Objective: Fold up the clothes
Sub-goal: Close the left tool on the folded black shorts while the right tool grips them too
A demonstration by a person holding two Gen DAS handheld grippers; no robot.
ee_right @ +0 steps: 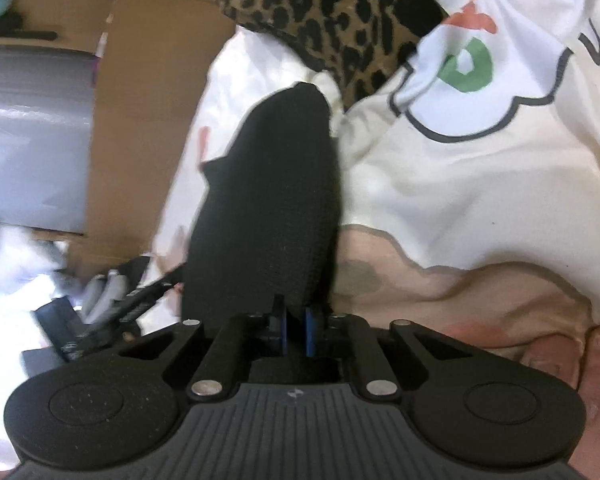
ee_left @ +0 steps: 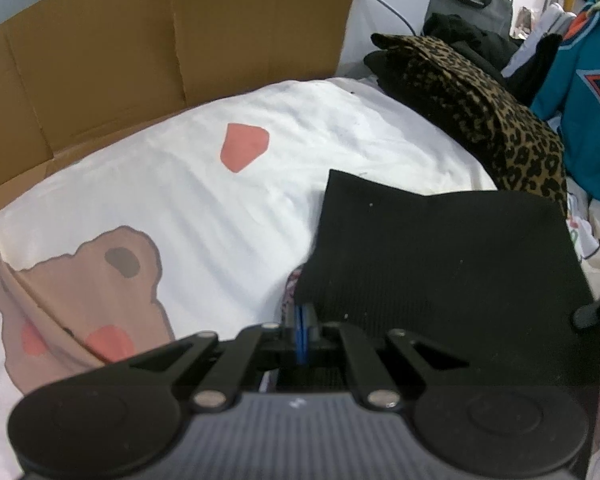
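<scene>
My left gripper is clamped tight on the near edge of the black garment, which lies flat on the white bear-print sheet beside a leopard-print piece. My right gripper pinches the same black garment (a narrow gap between the pads), near the cardboard box.

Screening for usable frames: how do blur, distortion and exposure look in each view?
Left wrist: fisheye bending, cardboard box curved, black garment mostly sharp. Right wrist: motion smear at left, clutter there unreadable; black garment lacks detail; printed white bedding bright.
</scene>
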